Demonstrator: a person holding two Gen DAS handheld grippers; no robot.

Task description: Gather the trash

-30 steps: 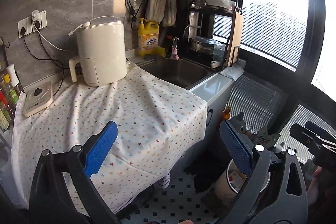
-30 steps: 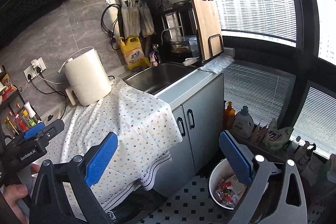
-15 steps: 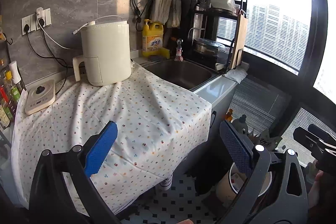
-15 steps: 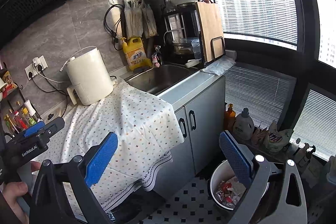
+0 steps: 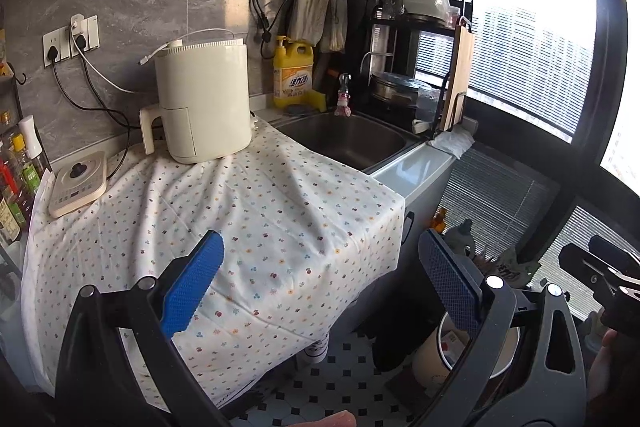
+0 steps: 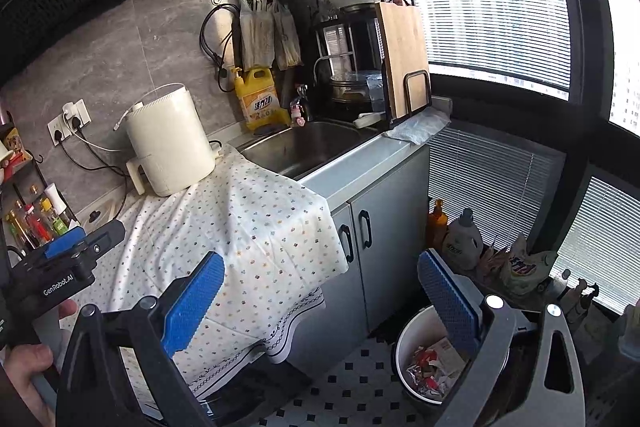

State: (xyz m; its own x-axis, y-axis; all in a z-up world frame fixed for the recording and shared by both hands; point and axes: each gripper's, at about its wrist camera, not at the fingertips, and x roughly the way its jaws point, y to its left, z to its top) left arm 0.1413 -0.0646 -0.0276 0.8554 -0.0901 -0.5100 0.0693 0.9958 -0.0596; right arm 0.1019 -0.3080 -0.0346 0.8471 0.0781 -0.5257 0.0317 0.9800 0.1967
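Note:
A white trash bin [image 6: 412,335] stands on the tiled floor by the grey cabinet, with crumpled wrappers [image 6: 430,367] inside. It also shows in the left wrist view [image 5: 430,359], partly hidden by a finger. My left gripper [image 5: 320,287] is open and empty, above the front edge of the dotted tablecloth [image 5: 248,219]. My right gripper [image 6: 320,301] is open and empty, held above the floor, left of the bin. No loose trash shows on the cloth.
On the counter stand a cream air fryer [image 5: 202,99], a small white cooker [image 5: 78,183], a yellow detergent jug [image 5: 292,73] and a sink [image 5: 348,139]. A dish rack with a cutting board [image 6: 404,59] is at the back right. Bottles [image 6: 460,239] line the window sill.
Both grippers have risen and drawn back slightly, so the counter sits a little lower and farther in both views. Both stay open and empty.

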